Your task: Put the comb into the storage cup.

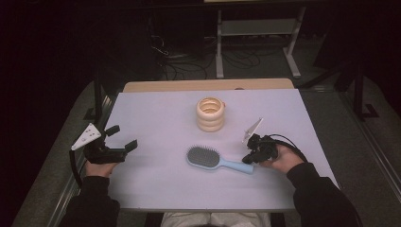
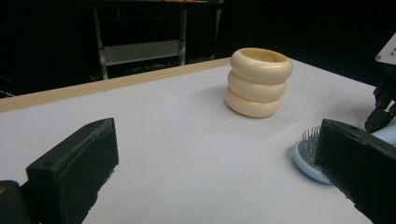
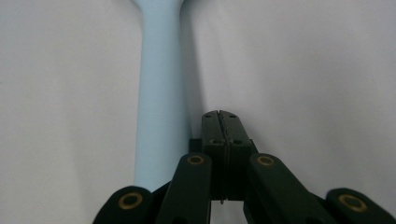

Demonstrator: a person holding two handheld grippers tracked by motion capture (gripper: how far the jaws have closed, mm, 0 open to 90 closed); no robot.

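My right tool [image 1: 249,157] has its jaws pressed together with nothing between them. The pale blue hairbrush [image 1: 213,160] lies flat on the tabletop [image 1: 156,118]; the end of its handle [image 3: 159,93] runs just beside my closed jaws, on their left in the right gripper view, whether touching I cannot tell. My left tool [image 1: 124,141] is spread wide, empty, with the brush head beyond its right jaw. A stack of cream rings [image 2: 258,82] stands well ahead of it.
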